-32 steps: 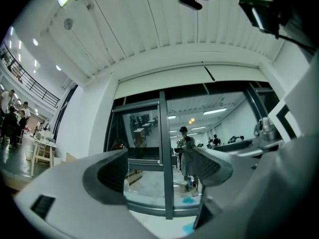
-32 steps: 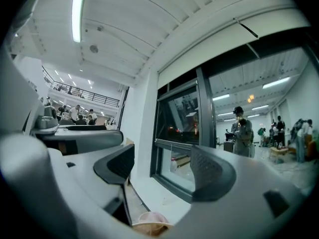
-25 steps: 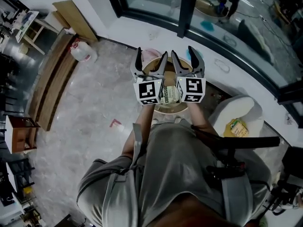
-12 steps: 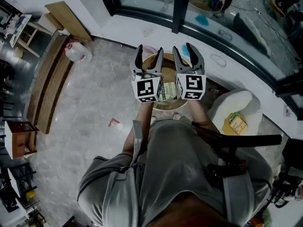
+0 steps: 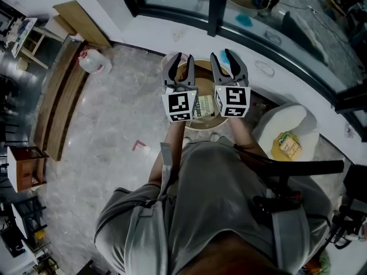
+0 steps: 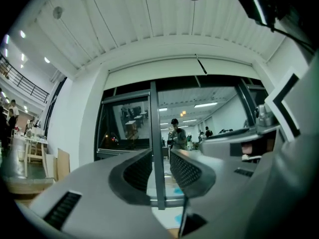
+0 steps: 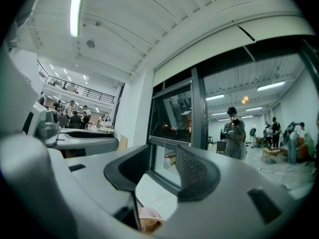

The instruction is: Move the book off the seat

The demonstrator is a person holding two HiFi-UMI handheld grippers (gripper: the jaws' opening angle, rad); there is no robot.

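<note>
A book with a pale printed cover lies on a round wooden seat just in front of the person's knees. It shows only in the head view, between the two marker cubes. Both grippers are held level above the seat, side by side, pointing at the window. The jaws of my left gripper have just been closing and stand at a narrow gap with nothing between them. My right gripper has also been closing, its gap is wider, and it holds nothing. Neither gripper touches the book.
A white round cushion seat at the right carries a yellow packet or booklet. A dark window frame and a white sill run behind the seat. A plastic jug and wooden boards lie at the left. A black stand is beside the person.
The left jaws have closed from wide apart to a narrow gap. The right jaws have narrowed a little. Both grippers stay over the seat, and the book has not moved.
</note>
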